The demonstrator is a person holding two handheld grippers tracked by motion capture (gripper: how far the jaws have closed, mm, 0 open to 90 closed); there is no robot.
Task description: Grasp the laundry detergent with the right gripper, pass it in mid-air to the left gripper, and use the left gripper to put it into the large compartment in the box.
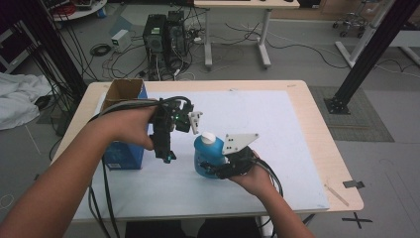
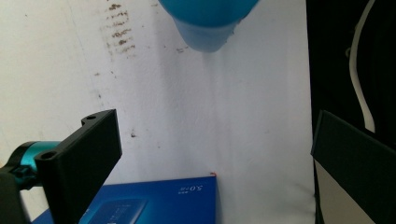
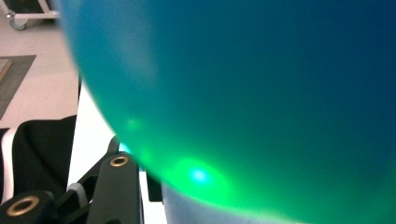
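Here, the blue bottle is clasped by the right gripper, seemingly to steady it upright. The left gripper, at its nine o'clock over the blue box, is held with jaws spread, empty.

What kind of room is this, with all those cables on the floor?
Probably a lab or workshop rather than a home. Desktop computer towers stand on the floor amid loose cables, black metal frame beams rise beside the table, and a person's hand-held right gripper grips a blue bottle.
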